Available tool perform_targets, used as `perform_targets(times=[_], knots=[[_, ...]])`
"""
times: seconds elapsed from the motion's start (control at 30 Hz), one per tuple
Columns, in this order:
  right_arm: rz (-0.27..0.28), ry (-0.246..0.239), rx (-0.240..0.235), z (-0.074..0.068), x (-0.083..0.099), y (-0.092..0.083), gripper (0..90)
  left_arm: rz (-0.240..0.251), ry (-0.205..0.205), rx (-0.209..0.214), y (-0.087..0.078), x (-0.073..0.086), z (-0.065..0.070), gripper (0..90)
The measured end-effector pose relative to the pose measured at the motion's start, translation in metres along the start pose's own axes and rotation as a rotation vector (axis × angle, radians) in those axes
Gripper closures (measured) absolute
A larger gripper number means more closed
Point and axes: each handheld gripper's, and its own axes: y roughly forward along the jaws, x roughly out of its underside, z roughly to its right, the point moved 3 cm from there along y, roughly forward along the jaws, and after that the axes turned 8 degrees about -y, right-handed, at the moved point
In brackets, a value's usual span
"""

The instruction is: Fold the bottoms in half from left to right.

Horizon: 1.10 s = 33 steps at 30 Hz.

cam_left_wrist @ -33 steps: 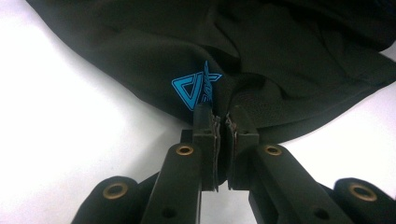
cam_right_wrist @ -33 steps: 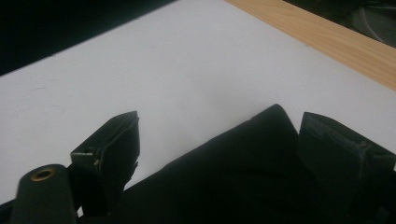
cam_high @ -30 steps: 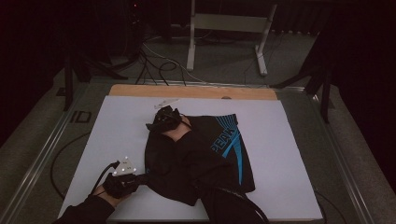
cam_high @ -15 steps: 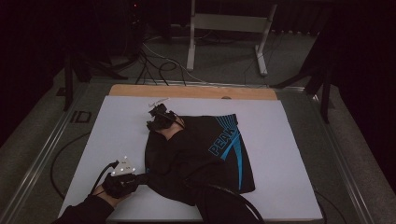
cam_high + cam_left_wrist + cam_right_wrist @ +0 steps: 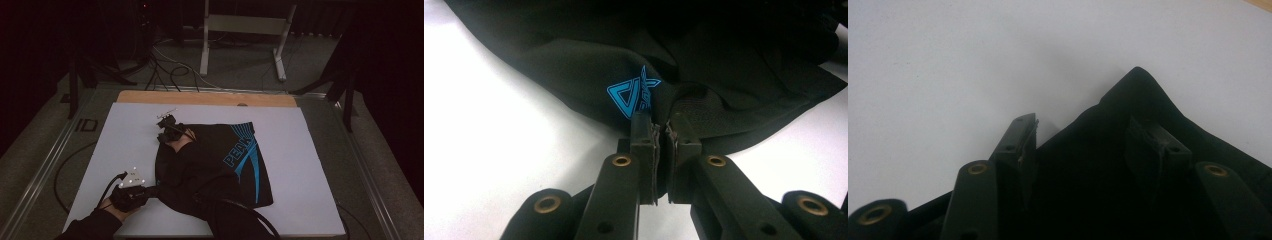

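White sheeting (image 5: 310, 165) covers the table, with dark floor and cables lying beyond at twelve o'clock. Black shorts (image 5: 220, 165) with blue print are spread just right of the sheet's middle. The left gripper (image 5: 662, 131) is seen at seven o'clock, its jaws pinched together on the shorts' hem. The right gripper (image 5: 1083, 135) is held at the shorts' eleven o'clock corner, jaws parted, cloth lying between them.
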Motion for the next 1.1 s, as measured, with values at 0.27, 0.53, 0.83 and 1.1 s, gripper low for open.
perform_targets(times=[0.27,0.53,0.83,1.1], knots=[[-0.011,-0.019,0.009,-0.002,-0.001,0.001,55.1,-0.001,0.001,0.001,0.0,0.0,0.0,84.8],[-0.037,-0.093,-0.009,0.004,-0.001,-0.007,87.1,0.0,-0.002,0.006,0.0,0.0,0.0,84.8],[0.009,-0.09,-0.031,0.011,-0.006,-0.022,88.0,0.014,-0.008,0.03,-0.003,-0.003,0.003,84.8],[0.043,-0.085,-0.04,0.015,-0.009,-0.037,88.1,0.028,0.0,0.058,-0.006,-0.006,0.011,84.9]])
